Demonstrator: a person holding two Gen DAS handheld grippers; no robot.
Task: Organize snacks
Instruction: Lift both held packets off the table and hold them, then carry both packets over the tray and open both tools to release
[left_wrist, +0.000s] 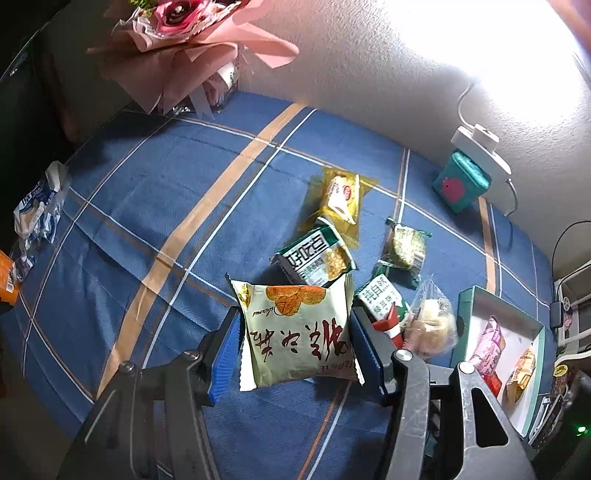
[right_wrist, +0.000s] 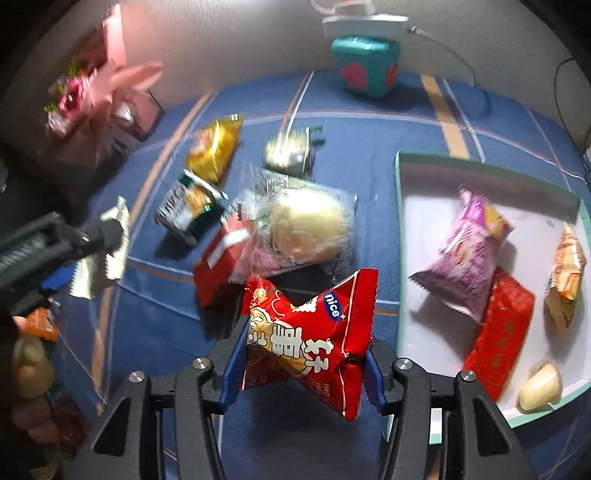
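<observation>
My left gripper (left_wrist: 295, 343) is shut on a cream snack packet (left_wrist: 299, 332) and holds it above the blue checked cloth (left_wrist: 147, 206). It also shows at the left of the right wrist view (right_wrist: 99, 236). My right gripper (right_wrist: 303, 354) is shut on a red snack packet (right_wrist: 310, 332), left of the teal-rimmed white box (right_wrist: 413, 206). The box holds a purple packet (right_wrist: 465, 251), a red packet (right_wrist: 498, 332), an orange packet (right_wrist: 567, 273) and a pale sweet (right_wrist: 539, 384). Loose snacks lie on the cloth: a yellow packet (left_wrist: 340, 199), green packets (left_wrist: 317, 258), a clear-wrapped bun (right_wrist: 306, 229).
A pink bouquet (left_wrist: 184, 33) stands at the far left by the wall. A teal tin (left_wrist: 461, 184) and a white power strip (left_wrist: 480, 147) sit at the back. A crumpled blue-white wrapper (left_wrist: 37, 206) lies at the cloth's left edge.
</observation>
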